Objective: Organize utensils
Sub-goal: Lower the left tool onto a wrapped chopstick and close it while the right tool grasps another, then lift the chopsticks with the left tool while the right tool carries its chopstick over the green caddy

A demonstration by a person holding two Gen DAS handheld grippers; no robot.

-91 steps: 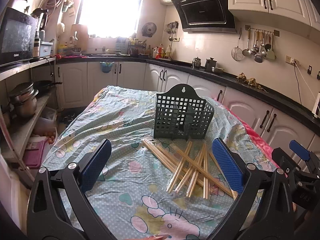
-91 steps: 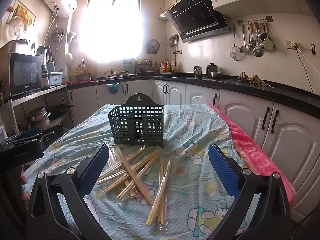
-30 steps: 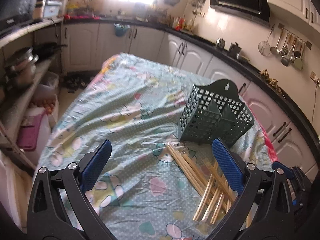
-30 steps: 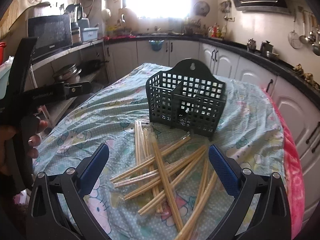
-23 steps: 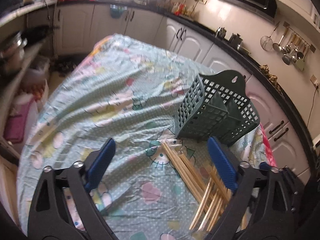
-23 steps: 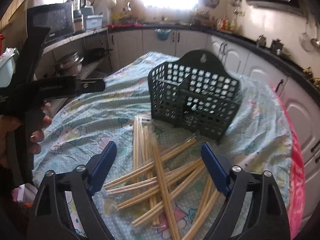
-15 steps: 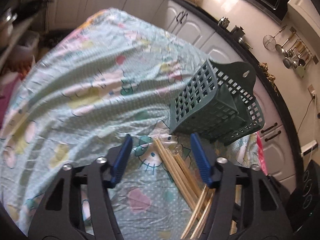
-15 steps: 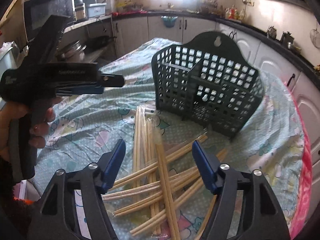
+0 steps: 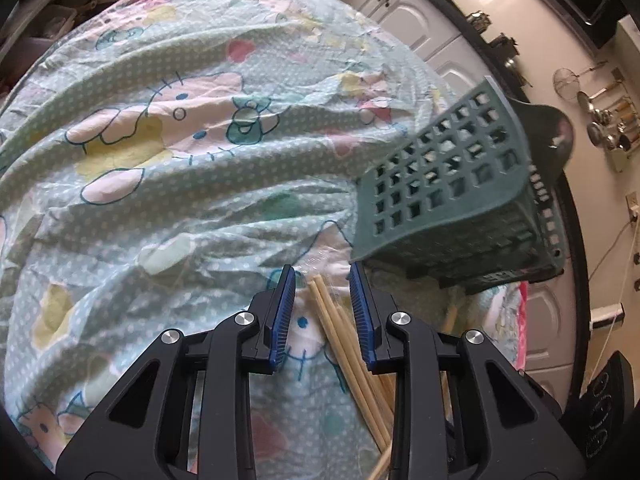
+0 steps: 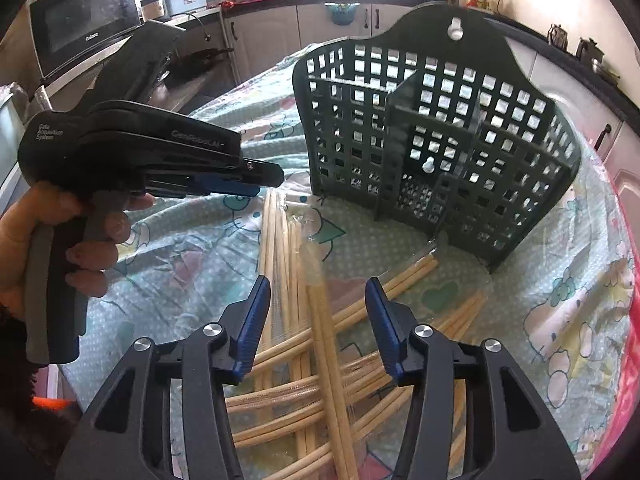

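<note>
Both your grippers have dropped low and narrowed: left gripper (image 9: 322,280) fingers part-spread astride the chopsticks (image 9: 340,324) tips beside the basket (image 9: 452,200); right gripper (image 10: 318,292) likewise, nothing pinched — pickup looks imminent

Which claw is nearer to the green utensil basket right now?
Left, likely. The left claw hovers over chopstick tips just before the green utensil basket; the right claw sits farther back over the chopsticks.
</note>
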